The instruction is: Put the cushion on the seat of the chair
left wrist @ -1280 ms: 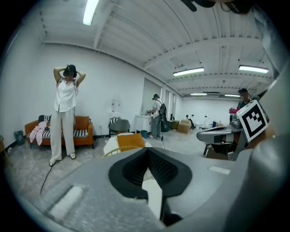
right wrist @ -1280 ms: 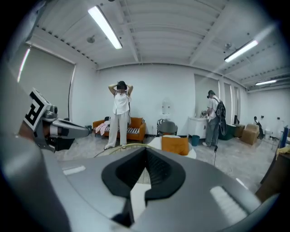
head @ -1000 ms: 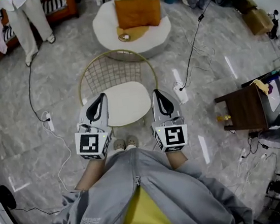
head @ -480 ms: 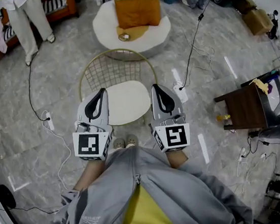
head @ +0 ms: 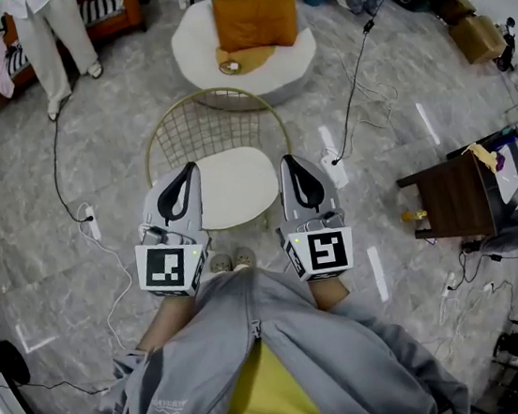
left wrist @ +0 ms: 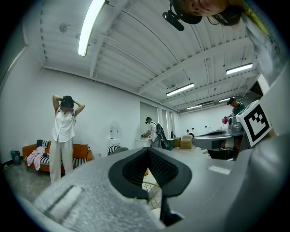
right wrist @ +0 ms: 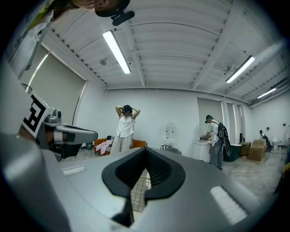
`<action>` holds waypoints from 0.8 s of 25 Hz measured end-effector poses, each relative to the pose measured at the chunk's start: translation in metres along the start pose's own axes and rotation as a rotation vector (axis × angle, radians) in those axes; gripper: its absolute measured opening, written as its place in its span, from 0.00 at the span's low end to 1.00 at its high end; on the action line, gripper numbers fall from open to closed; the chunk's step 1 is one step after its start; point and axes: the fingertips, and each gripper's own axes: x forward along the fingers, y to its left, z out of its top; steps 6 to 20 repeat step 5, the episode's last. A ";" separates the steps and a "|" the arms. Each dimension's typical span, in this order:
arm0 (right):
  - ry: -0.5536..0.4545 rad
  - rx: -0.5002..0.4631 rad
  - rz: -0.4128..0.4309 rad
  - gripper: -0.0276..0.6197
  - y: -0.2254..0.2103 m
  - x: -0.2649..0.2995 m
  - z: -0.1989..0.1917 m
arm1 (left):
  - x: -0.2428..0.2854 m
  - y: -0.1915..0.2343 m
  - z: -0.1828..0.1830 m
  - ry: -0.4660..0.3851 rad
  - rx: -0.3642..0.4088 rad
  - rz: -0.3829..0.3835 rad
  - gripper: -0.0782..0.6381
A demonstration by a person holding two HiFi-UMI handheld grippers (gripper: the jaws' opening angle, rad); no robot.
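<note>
1. Cushion [head: 255,22]: orange, square, lying on top of a round white pouf [head: 191,49] at the far side of the floor, well apart from the chair and from both grippers. A flat yellow-orange piece [head: 249,60] lies just in front of it on the same pouf.
2. Chair [head: 213,127]: gold wire back, white seat [head: 236,187] with nothing on it; it stands between the pouf and the person holding the grippers.
3. Left gripper [head: 186,170]: jaws closed together, nothing between them, held level beside the seat's left edge.
4. Right gripper [head: 288,160]: jaws closed together, nothing held, level beside the seat's right edge.
5. Surroundings: grey marble floor [head: 401,135] with trailing cables [head: 358,94]; dark wooden side table [head: 452,199] at right; standing person in white [head: 52,39] near an orange sofa [head: 110,8] at upper left.
</note>
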 end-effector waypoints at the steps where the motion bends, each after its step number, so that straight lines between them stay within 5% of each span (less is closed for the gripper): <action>1: 0.000 0.001 0.002 0.04 0.000 -0.001 0.000 | 0.000 -0.001 0.000 0.001 -0.002 0.001 0.12; 20: -0.001 0.014 0.009 0.04 -0.002 -0.003 -0.001 | -0.001 -0.005 0.000 0.003 0.000 0.000 0.12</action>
